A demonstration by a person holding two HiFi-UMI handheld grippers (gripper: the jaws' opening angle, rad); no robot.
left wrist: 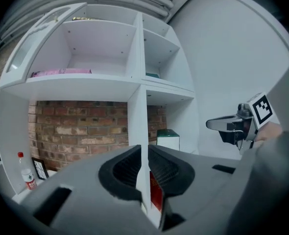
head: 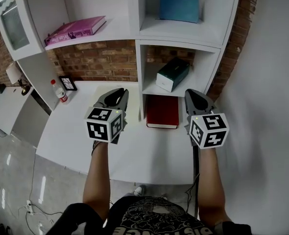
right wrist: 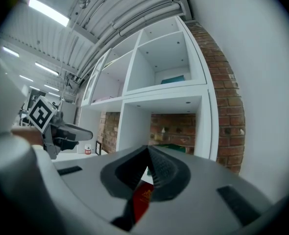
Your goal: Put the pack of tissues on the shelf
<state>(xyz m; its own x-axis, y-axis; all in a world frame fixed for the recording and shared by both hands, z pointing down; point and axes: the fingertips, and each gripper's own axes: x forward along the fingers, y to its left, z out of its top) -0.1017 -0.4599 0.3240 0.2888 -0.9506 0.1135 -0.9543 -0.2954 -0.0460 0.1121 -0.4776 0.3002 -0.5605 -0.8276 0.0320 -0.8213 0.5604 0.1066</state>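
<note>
Seemingly done: pack of tissues (head: 172, 74) rested near shelf (head: 152, 89) front edge; left gripper (head: 117, 91), right gripper (head: 192, 92) held clear, jaws closed, empty.

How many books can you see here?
3: pink book lying on the upper left shelf, blue book upright in the top right compartment, red book flat in the bottom right one. Others may be hidden.

Both forearms reach forward, left gripper (head: 117, 92) and right gripper (head: 194, 94) with fingers closed.
</note>
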